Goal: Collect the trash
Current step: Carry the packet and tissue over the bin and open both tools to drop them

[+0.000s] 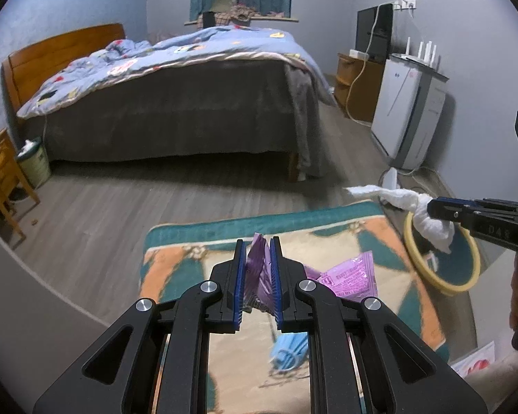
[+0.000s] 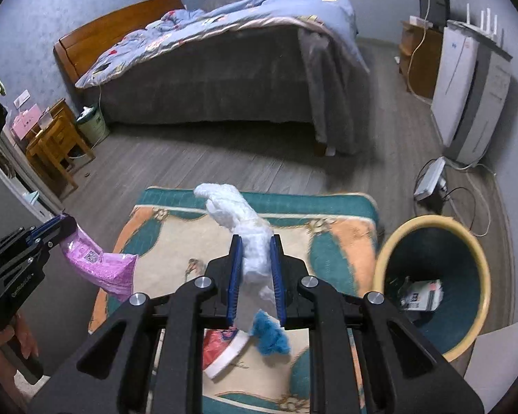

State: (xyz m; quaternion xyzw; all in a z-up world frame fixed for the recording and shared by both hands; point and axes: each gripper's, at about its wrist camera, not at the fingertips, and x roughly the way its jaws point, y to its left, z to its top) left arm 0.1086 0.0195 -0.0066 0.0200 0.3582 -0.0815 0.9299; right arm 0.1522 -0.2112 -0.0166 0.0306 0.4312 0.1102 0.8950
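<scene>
**Desk:** What are the two tools carrying over the rug (image 2: 342, 241)?

**Photographer:** The left hand-held gripper (image 1: 258, 276) is clamped on a purple wrapper (image 1: 259, 269), frame center. The right hand-held gripper (image 2: 255, 272) is pinched on a white tissue wad (image 2: 248, 241), raised clear, presumably for dropping.

**Desk:** Dropping where?

**Photographer:** Likely the yellow-rimmed bin (image 2: 383, 262) at lower right. A blue face mask (image 1: 290, 352) and blue scrap (image 2: 271, 338) lie on the rug below.

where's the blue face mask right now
In the left wrist view the blue face mask lies on the patterned rug, low in the frame, just below the purple wrapper clamped in the left gripper.
</scene>
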